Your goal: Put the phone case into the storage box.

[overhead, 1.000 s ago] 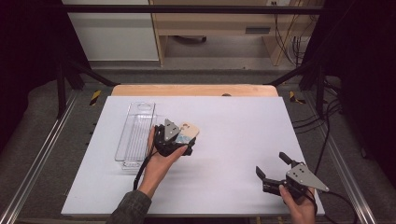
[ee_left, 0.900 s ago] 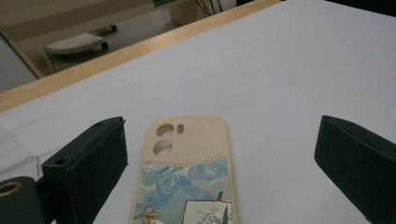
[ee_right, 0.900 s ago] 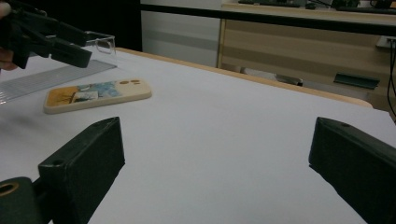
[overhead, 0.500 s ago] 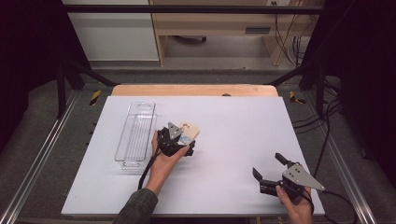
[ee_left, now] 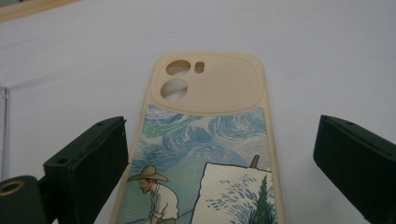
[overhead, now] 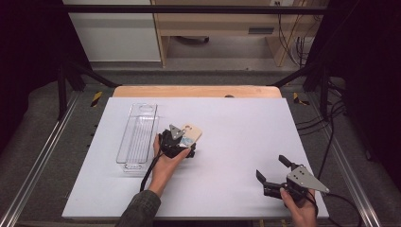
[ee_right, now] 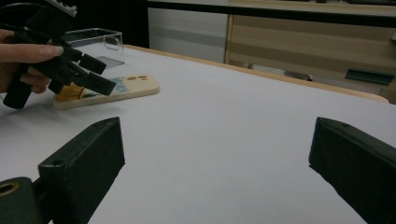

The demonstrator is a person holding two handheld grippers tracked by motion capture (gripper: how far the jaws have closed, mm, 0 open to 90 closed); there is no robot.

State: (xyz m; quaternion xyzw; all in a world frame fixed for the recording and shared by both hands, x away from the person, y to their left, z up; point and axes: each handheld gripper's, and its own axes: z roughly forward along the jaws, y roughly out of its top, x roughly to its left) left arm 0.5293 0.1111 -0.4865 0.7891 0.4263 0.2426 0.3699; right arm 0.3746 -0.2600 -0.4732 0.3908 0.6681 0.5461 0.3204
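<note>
Step in hand looks like grasping the phone case: it lies flat on the table, just right of the clear tray. Left gripper hangs over it, jaws spread either side, not pinching. Next: lower and close on the long edges. Right gripper spread, idle near the front edge, well apart; plenty of bare table between.

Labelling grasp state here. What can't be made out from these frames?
- Phone case: its lower end is cut off by the bottom edge of the left gripper view; in the high view the left gripper covers most of it.
- Contact: the left gripper's jaws stand apart on either side of the case; whether they touch it cannot be told.
- Clear tray: too small in the high view to tell whether it holds anything.
- Right gripper: open above bare table.
</note>
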